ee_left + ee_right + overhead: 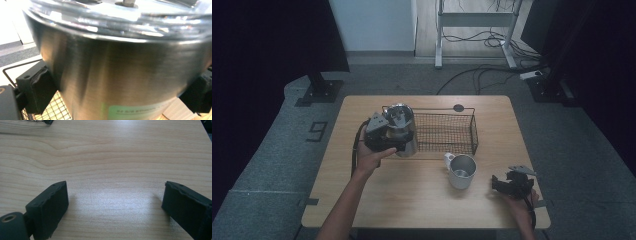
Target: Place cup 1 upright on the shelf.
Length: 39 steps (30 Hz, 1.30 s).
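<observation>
Clamped by the left gripper (388, 136) around its lower wall: steel pot (120, 82), pads (37, 90) pressed on opposite sides, jaws wide because the body is wide. Held at the near-left corner of the wire basket (447, 131), over its edge; whether resting on the mesh or lifted, cannot tell. Probably light for its size if empty, rigid, not fragile. Smooth brushed metal, so likely slippery under the pads and prone to swivel or slide down. Better taken low on the wall as here, squarely across the widest line, or under the rim lip. Upright, long axis vertical, glass lid (398, 116) up with its knob on top. Farther out on the table (362, 200): steel mug (461, 170), mouth up, handle toward the basket. At the near-right corner, right gripper (511, 184) spread, nothing between its jaws.
</observation>
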Each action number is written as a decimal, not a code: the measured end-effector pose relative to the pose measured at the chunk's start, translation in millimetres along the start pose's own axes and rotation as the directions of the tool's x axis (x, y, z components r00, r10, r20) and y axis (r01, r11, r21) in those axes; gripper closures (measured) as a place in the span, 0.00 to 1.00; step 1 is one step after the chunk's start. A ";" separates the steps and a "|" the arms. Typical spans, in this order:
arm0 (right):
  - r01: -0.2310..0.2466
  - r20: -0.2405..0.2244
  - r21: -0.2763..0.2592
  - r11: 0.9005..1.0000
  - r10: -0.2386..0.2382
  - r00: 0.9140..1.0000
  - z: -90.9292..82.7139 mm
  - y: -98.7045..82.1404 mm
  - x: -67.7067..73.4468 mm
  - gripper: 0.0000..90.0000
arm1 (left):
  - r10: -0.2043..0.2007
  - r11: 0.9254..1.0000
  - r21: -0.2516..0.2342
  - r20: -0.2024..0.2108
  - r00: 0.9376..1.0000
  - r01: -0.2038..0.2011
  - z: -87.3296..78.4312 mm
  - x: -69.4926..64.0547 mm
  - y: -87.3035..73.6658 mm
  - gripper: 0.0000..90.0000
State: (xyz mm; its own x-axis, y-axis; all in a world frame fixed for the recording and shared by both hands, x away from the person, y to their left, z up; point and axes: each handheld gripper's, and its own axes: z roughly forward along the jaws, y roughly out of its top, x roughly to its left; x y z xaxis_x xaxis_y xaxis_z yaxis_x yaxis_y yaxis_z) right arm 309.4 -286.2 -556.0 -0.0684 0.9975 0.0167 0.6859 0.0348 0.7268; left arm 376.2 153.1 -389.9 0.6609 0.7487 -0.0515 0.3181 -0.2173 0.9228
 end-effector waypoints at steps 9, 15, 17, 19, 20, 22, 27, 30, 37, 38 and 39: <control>0.001 0.000 0.002 1.000 -0.001 1.000 -0.2 0.1 -0.1 0.07 | -0.009 1.000 0.001 -0.006 1.000 0.009 4.3 6.0 0.4 0.05; 0.000 0.001 0.000 1.000 0.000 1.000 0.0 0.0 0.0 0.07 | -0.017 1.000 0.006 -0.012 1.000 0.017 7.9 10.4 1.9 0.05; 0.001 0.001 0.000 1.000 -0.001 1.000 -0.1 0.0 -0.1 0.07 | -0.017 1.000 0.008 -0.015 1.000 0.017 9.7 12.6 4.1 0.05; 0.001 0.001 0.000 1.000 -0.001 1.000 -0.1 0.0 -0.1 0.07 | -0.017 1.000 0.009 -0.017 1.000 0.017 10.4 13.4 4.8 0.05; 0.001 0.001 0.000 1.000 -0.001 1.000 -0.1 0.0 -0.1 0.07 | -0.016 1.000 0.011 -0.018 1.000 0.016 11.1 14.3 5.5 0.05; 0.003 0.001 0.000 1.000 -0.003 1.000 0.0 -0.1 -0.2 0.07 | -0.016 1.000 0.015 -0.021 1.000 0.017 12.7 15.8 6.6 0.05; 0.004 0.001 0.002 1.000 -0.004 1.000 -0.2 0.0 -0.3 0.07 | -0.017 1.000 0.019 -0.032 0.999 0.018 14.5 18.4 9.3 0.05; 0.004 0.001 0.002 1.000 -0.004 1.000 -0.2 0.0 -0.3 0.07 | -0.022 0.999 0.023 -0.040 0.999 0.022 15.8 21.1 11.5 0.05; 0.004 0.000 0.000 1.000 -0.004 1.000 -0.1 -0.1 -0.4 0.07 | -0.024 0.999 0.027 -0.050 0.998 0.025 19.2 25.6 13.2 0.05; 0.004 0.000 0.000 1.000 -0.004 1.000 -0.1 -0.1 -0.4 0.07 | -0.024 0.999 0.027 -0.050 0.998 0.025 19.2 25.6 13.2 0.05; 0.004 0.000 0.000 1.000 -0.004 1.000 -0.1 -0.1 -0.3 0.07 | -0.023 0.999 0.026 -0.052 0.998 0.025 20.5 25.8 13.4 0.05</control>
State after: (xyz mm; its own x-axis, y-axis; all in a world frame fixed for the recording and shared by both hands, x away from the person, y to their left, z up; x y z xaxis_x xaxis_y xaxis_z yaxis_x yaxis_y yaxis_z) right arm 309.3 -286.6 -556.1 -0.0710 0.9974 0.0135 0.6855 0.0390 0.7271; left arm 411.4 156.6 -386.6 0.6172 0.7850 -0.0532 0.3518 -0.2149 0.9111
